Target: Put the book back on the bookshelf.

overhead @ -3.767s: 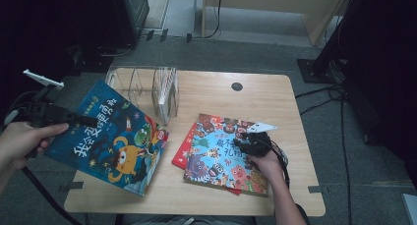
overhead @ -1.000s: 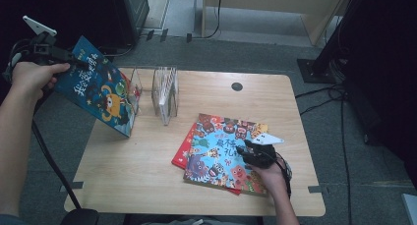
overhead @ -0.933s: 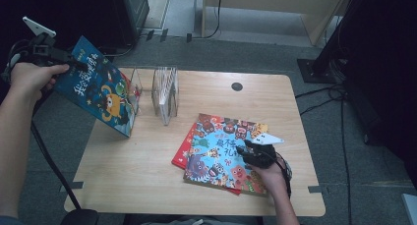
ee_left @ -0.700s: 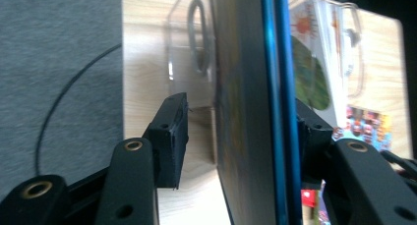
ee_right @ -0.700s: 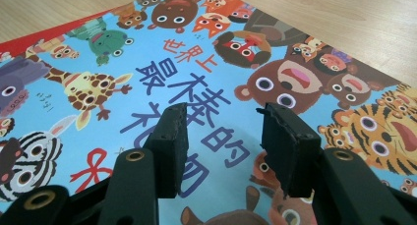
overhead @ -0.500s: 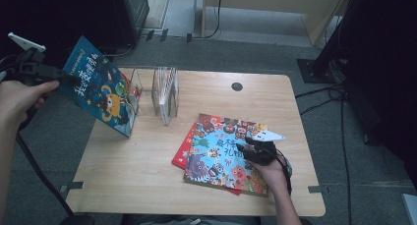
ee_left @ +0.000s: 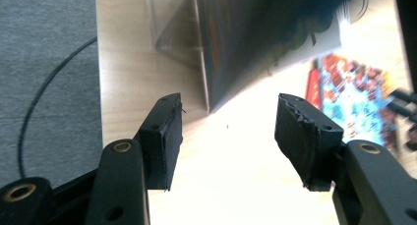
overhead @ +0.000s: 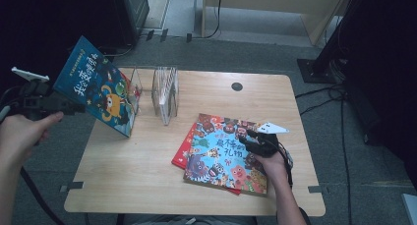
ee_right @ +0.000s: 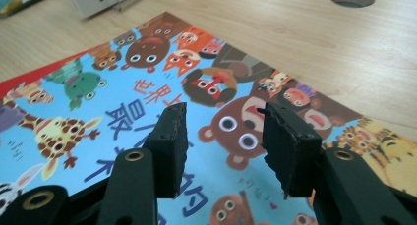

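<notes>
Your left gripper has just opened and holds nothing, so the blue book leans in the clear rack at the desk's far-left corner. Right gripper hovers open over the animal book.

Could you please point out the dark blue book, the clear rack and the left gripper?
dark blue book (overhead: 101, 90), high view, cover centre.
clear rack (overhead: 164, 90), high view, upright dividers.
left gripper (ee_left: 226, 136), left gripper view, gap between fingertips.

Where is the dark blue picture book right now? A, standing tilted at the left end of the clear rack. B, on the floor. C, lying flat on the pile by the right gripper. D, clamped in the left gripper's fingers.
A: the dark blue book stands tilted against the clear rack, with the left gripper open and empty.
</notes>
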Demonstrator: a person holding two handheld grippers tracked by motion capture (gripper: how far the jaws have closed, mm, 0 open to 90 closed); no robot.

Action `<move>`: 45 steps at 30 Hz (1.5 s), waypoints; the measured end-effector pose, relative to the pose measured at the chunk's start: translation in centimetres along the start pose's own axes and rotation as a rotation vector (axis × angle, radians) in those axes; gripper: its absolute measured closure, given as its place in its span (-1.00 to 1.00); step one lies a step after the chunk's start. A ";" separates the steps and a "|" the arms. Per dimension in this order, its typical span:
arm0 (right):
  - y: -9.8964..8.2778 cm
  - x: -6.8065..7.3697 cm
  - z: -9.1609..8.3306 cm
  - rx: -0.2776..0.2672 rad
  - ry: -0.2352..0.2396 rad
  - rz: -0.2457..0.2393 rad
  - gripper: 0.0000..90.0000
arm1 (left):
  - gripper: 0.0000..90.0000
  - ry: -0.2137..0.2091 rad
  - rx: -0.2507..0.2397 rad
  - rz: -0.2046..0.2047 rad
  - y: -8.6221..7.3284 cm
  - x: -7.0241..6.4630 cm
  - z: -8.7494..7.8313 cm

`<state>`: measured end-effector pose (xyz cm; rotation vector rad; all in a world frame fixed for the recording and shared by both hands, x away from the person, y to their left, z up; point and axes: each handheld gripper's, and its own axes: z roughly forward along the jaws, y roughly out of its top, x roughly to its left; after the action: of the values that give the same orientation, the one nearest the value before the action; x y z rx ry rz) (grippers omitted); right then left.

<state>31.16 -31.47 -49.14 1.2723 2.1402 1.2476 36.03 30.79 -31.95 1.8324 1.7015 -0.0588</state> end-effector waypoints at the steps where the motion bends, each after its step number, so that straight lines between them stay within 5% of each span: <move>1: 0.0 -0.1 0.0 -0.007 -0.002 0.002 0.17 | -0.02 -0.015 -0.005 0.004 -0.6 -0.3 0.2; 7: 0.6 -0.9 0.4 0.011 -0.004 0.032 0.16 | -0.02 -0.036 -0.008 0.040 -3.1 -1.9 1.8; 12: 0.7 -1.0 0.4 0.009 -0.006 0.035 0.17 | 0.00 -0.032 -0.017 0.108 -4.5 -3.5 3.6; 16: 0.7 -0.9 0.4 0.015 -0.007 0.027 0.17 | 0.03 -0.070 -0.017 0.144 -5.3 -4.6 5.2; 24: 0.4 -1.0 0.1 0.037 -0.019 0.017 0.17 | 0.02 -0.113 0.019 0.189 -5.8 -6.6 9.2; 37: -0.9 -1.0 -1.3 0.050 -0.051 0.021 0.19 | 0.03 -0.168 0.132 0.331 -6.6 -11.5 17.3; 45: -2.4 -1.3 -2.8 0.062 -0.091 0.020 0.30 | 0.05 -0.211 0.165 0.367 -6.9 -13.5 20.9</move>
<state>28.69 -34.49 -49.79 1.3531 2.1216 1.1167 35.34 8.84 -45.65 2.1493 1.2293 -0.2370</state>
